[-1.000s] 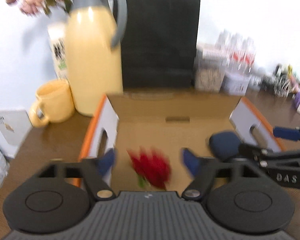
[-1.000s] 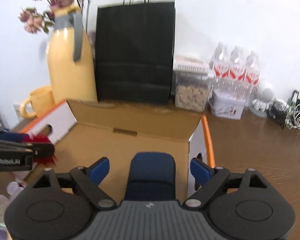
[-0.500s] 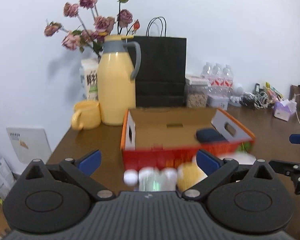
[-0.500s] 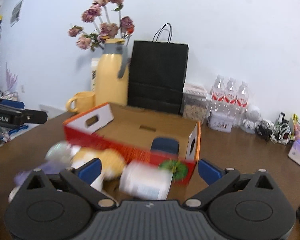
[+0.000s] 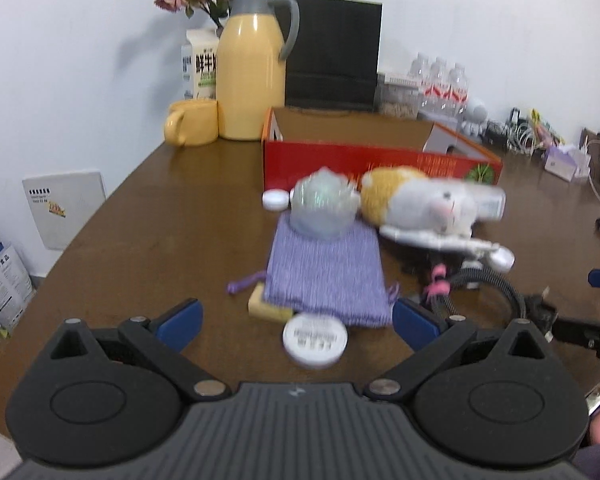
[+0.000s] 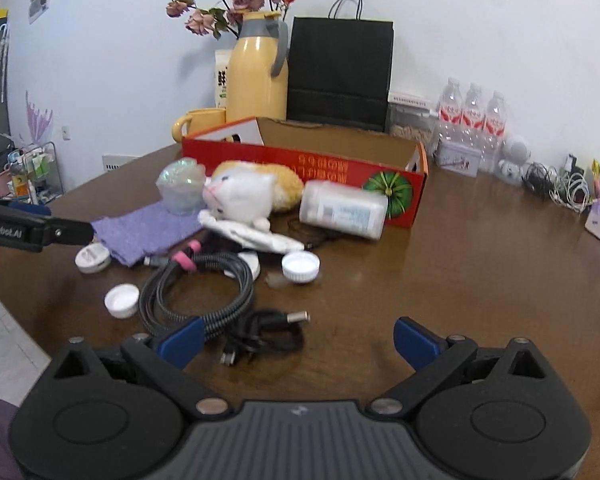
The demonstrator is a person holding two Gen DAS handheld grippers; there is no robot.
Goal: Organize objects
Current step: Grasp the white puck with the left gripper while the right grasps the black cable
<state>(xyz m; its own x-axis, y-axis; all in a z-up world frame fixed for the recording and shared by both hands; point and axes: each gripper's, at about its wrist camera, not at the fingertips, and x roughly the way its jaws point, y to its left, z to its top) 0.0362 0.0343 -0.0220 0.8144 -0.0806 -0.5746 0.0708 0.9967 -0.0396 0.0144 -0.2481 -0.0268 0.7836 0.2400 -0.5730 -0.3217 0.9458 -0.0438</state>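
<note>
Brown counter (image 6: 480, 240) holds a loose pile before the red box (image 6: 324, 168). Both the left gripper (image 5: 296, 318) and right gripper (image 6: 296, 338) hang released, empty. Judging so, next pick calls for closing on the plush cat (image 6: 244, 192).

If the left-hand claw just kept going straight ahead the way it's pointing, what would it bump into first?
Probably the round white lid, lying just ahead between the open left gripper's fingers. Right behind it comes the purple pouch. The fisheye view makes depth and height uncertain, so it may pass over the lid.
</note>
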